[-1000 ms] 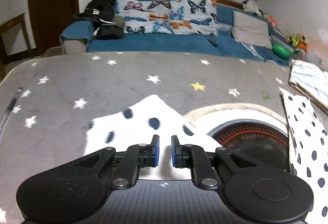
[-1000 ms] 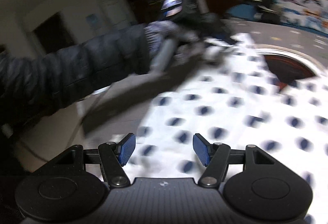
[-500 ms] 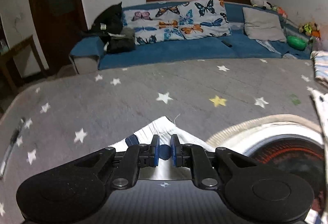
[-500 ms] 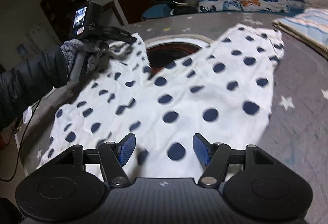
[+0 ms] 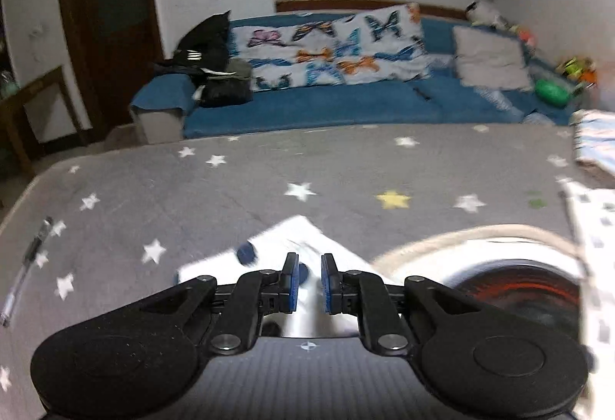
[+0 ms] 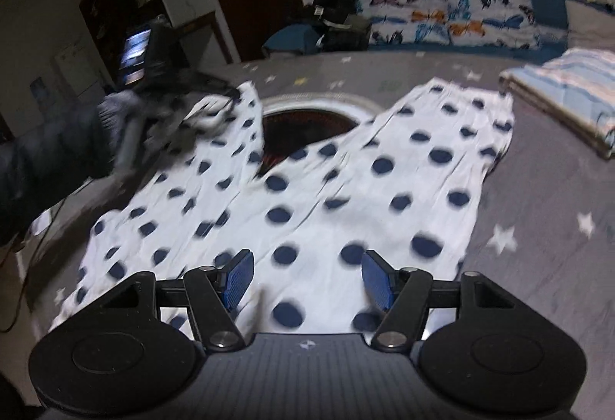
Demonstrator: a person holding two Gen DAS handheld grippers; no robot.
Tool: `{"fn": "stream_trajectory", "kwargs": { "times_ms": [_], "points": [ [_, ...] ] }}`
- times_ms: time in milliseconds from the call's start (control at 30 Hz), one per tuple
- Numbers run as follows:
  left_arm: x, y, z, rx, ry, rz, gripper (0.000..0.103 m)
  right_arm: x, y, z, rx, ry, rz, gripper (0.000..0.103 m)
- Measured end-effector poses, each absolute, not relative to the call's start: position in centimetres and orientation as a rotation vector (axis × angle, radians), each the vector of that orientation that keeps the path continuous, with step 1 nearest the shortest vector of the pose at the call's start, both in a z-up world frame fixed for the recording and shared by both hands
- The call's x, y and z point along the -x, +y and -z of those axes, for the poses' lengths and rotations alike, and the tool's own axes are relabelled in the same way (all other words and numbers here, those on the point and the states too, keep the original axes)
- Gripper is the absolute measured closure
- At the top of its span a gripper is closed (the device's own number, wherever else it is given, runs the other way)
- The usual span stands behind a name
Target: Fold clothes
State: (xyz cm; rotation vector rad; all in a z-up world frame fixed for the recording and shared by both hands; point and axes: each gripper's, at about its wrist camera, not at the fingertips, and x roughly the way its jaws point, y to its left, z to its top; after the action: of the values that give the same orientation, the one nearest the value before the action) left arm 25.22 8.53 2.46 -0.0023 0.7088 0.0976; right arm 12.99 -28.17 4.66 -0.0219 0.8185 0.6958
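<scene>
While the left tool (image 5: 308,283) kept its pads clenched on a corner of the polka-dot garment (image 6: 346,197), the right tool (image 6: 307,279) hovered released, jaws wide apart, over the near edge of the same cloth.

Item: white garment with dark blue dots, apparently trousers, two legs splayed in a V. Location: spread on the table (image 5: 230,189), under a grey star-print cover, lying partly across a round opening (image 6: 307,120) with a dark red interior. Left leg end lifted off the surface in the left tool, seen from the right wrist view at (image 6: 215,93); right leg flat, its end near a folded striped cloth (image 6: 569,93). A pen (image 5: 27,274) lay at the table's left edge. Both views were motion-blurred.

Step in hand, as judged: carrying the gripped leg over to lay it on the other leg.

Handling notes: grip should remain firm on the corner, since thin cloth slips easily. The lifted leg ought to travel high enough to clear the opening and not drag wrinkles. The right tool could pin or pinch the waist edge so the body does not shift. Edges should meet before release.
</scene>
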Motion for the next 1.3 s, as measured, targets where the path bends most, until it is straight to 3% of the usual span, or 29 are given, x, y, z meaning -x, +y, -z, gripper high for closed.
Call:
{"fn": "stream_trajectory", "kwargs": {
  "times_ms": [533,667,800,900,933,1300],
  "points": [
    [-5.4,7.6,-4.4,0.233,0.705,-0.001,0.089,-12.0,-30.9,-4.4,0.016,0.786,-0.557,0.040],
    [-2.2,7.6,-4.0,0.314,0.723,-0.013,0.072,-9.7,-30.1,-5.0,0.025,0.775,-0.604,0.040],
    [-1.0,6.7,-2.8,0.336,0.755,-0.019,0.072,-7.6,-29.0,-5.1,0.062,0.768,-0.643,0.040],
    [-0.6,6.4,-2.0,0.358,0.769,-0.043,0.079,-6.1,-28.3,-5.1,0.108,0.755,-0.670,0.040],
    [-0.4,6.4,-1.9,0.363,0.765,-0.049,0.094,-5.5,-28.1,-5.1,0.125,0.752,-0.678,0.040],
    [1.2,7.0,-2.4,0.334,0.743,-0.108,0.099,-2.2,-28.5,-3.4,0.233,0.792,-0.684,0.040]
  ]
}}
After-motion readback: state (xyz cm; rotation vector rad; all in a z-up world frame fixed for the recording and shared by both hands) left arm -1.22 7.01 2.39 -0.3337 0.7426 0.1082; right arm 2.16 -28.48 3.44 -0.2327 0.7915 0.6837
